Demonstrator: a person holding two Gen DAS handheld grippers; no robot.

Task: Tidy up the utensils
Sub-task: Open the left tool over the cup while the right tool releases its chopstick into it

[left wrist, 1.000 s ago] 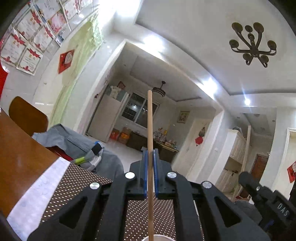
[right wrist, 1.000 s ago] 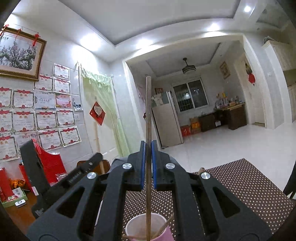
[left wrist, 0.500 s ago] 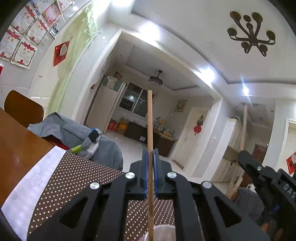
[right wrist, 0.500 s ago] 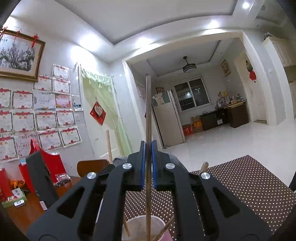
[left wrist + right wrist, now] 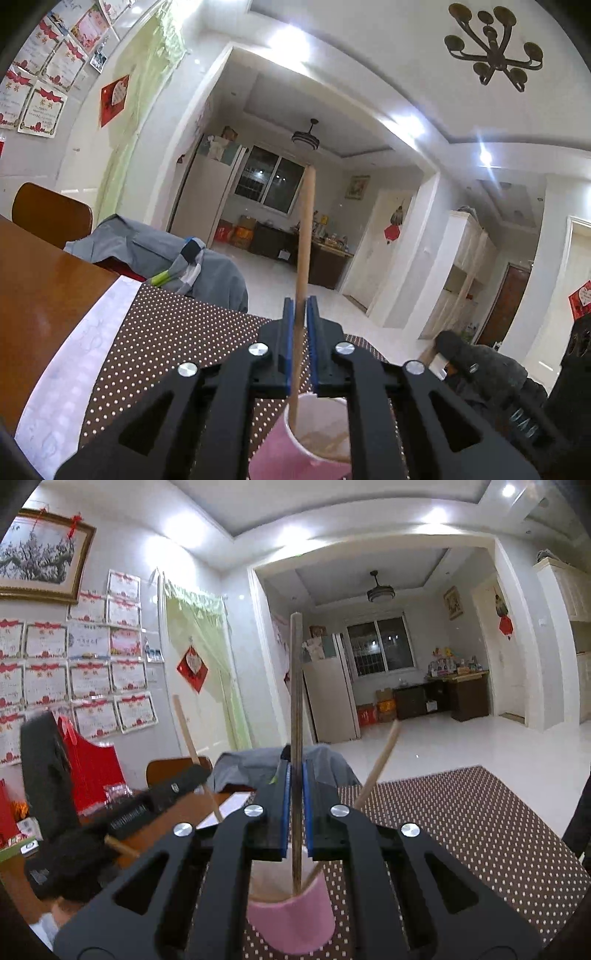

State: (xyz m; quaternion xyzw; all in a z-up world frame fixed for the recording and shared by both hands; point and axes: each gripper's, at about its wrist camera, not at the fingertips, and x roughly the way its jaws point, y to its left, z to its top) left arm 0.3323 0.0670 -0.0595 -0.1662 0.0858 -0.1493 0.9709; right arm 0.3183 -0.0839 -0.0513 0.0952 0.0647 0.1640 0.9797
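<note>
Left gripper (image 5: 300,306) roughly level, my jaws opening around the light chopstick (image 5: 303,258); right gripper (image 5: 294,775) level, jaws clamped on the dark chopstick (image 5: 295,701).

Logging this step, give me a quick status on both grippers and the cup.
Left gripper jaws opening, light chopstick between them, tip in pink cup. Right gripper shut on dark chopstick, tip in cup. Nothing blocking.
</note>
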